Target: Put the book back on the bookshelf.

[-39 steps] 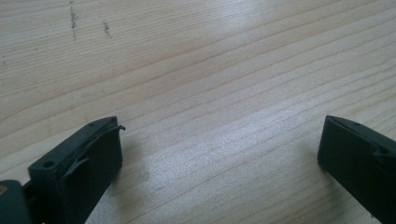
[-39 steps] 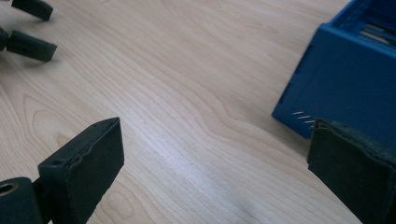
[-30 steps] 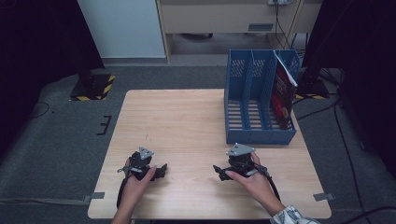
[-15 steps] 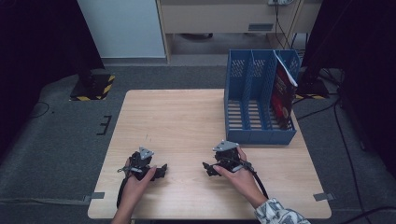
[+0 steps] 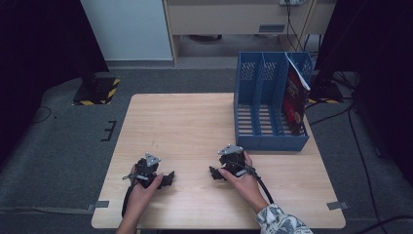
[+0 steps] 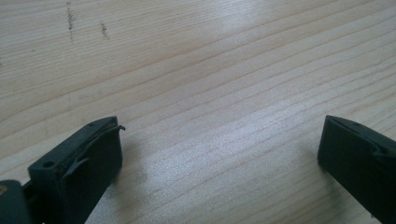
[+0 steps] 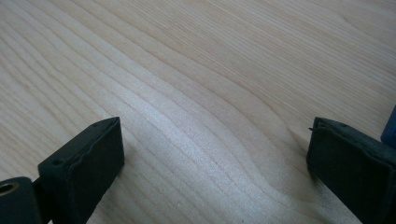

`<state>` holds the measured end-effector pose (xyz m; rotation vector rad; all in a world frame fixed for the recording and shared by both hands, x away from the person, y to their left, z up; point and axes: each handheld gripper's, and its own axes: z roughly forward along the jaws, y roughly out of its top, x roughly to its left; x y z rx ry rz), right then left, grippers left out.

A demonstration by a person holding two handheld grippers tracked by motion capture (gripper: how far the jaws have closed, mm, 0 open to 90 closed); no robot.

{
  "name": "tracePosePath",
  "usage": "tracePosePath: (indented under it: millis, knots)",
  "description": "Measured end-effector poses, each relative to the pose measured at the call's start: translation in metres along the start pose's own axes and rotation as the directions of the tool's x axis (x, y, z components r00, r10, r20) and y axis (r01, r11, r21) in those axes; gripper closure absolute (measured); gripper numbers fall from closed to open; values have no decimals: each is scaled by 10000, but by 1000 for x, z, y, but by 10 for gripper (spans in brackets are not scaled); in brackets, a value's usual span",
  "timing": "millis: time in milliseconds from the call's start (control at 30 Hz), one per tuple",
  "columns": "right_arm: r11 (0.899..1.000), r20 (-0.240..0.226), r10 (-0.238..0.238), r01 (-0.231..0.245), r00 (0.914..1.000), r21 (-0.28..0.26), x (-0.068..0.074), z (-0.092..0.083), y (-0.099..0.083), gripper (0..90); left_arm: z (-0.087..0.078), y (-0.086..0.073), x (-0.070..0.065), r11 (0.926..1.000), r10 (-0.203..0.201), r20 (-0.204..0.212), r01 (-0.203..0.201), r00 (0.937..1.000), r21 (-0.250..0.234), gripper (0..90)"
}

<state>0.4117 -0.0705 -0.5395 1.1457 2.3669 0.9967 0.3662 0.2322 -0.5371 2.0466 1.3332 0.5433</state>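
Note:
My left gripper (image 5: 155, 176) rests on the wooden table (image 5: 185, 122) near its front left, held by a hand. In the left gripper view its jaws stand wide apart over bare wood, the left gripper (image 6: 219, 140) open with nothing between them. My right gripper (image 5: 225, 169) sits near the table's front centre, just in front of the blue file rack (image 5: 270, 105). The right gripper view shows the right gripper (image 7: 215, 140) open as well, with plain wood grain in the gap.
The blue file rack has three slots and stands at the table's right rear; a red book (image 5: 295, 95) leans in its rightmost slot. A sliver of blue (image 7: 390, 122) shows at the right gripper view's edge. Cables trail from both grippers toward the front edge.
The right hand and its gripper slid left and slightly forward across the table, toward the centre. The left gripper stayed where it was.

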Motion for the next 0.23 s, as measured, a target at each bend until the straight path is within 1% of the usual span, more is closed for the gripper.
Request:
tracePosePath:
  millis: [67,233]
  knots:
    - [10000,-1,-33,33,10000,61,0,1,1,28,0,0,0,10000,1,1,-1,10000,2,0]
    - [9999,44,92,-92,9999,116,0,1,1,22,1,1,-1,10000,29,27,-29,10000,4,0]
